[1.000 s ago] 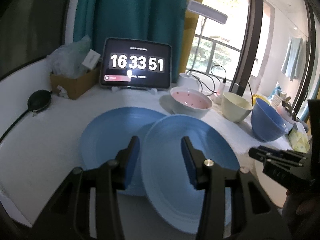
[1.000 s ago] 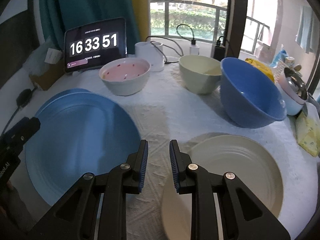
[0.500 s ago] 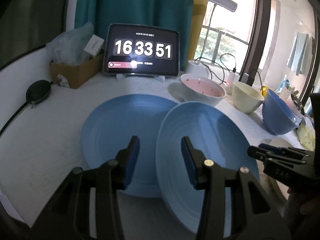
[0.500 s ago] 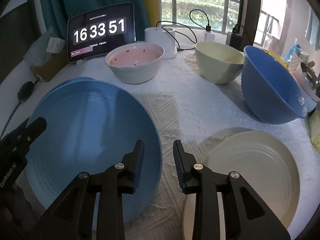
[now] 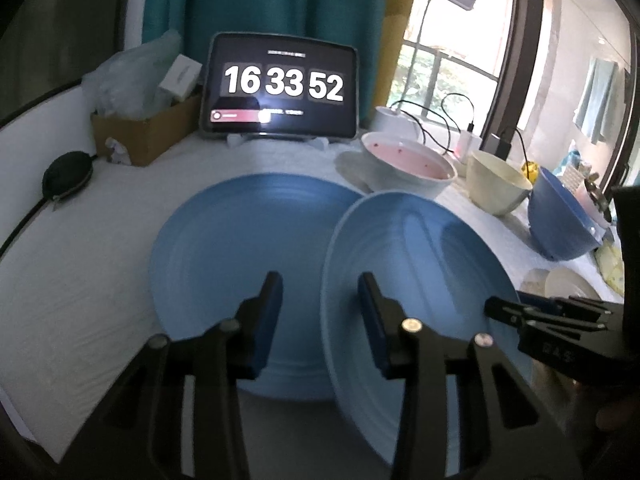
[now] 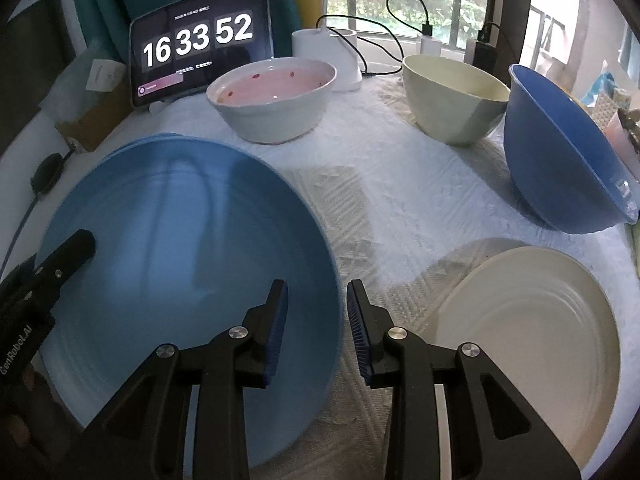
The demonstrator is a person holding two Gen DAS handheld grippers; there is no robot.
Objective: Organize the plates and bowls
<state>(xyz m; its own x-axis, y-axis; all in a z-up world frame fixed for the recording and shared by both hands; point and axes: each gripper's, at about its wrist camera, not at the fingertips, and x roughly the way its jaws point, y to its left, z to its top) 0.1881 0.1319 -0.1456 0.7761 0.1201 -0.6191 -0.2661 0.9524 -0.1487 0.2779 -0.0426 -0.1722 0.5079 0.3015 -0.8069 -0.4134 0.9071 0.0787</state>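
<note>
Both tongs straddle the rim of the tilted upper blue plate (image 6: 180, 260) without gripping, left tongs (image 5: 320, 300) closing, right tongs (image 6: 316, 316) parted, near the counter's (image 6: 380, 200) front edge.

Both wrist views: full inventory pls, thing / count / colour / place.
blue plates: 2, overlapping, front left; upper one tilted
cream plate: 1, front right
pink-lined bowl: 1, white outside, back centre
cream bowl: 1, back right
blue bowl: 1, tipped, right
tablet clock: 1, black, back
cardboard box: 1, brown, back left
left tongs: closing, astride upper plate's rim
right tongs: apart, astride its opposite rim
</note>
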